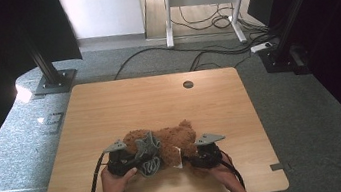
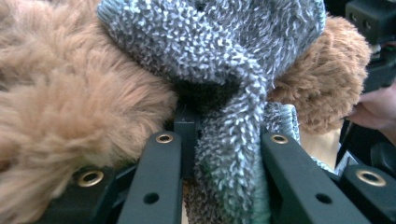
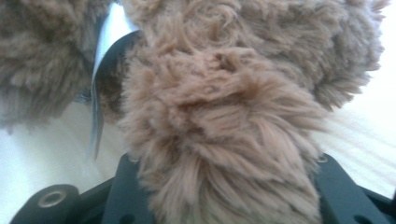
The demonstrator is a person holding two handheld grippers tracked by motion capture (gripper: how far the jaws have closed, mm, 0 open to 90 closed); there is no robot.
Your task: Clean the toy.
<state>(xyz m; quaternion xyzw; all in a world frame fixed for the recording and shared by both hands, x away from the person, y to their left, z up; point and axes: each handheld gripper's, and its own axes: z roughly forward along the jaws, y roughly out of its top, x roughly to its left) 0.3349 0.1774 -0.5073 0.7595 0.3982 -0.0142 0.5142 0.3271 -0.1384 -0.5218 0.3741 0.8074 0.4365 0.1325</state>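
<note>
Grey scarf [image 2: 224, 154] between left fingers [image 2: 156, 182]

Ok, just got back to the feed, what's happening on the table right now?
A person is working on a brown teddy bear lying on the wooden table with a gripper in each hand. The left gripper has its jaws around a strand of the grey knitted scarf wrapped on the bear. The right gripper has a furry limb of the bear between its jaws. A white tag hangs from the bear near that limb.
</note>
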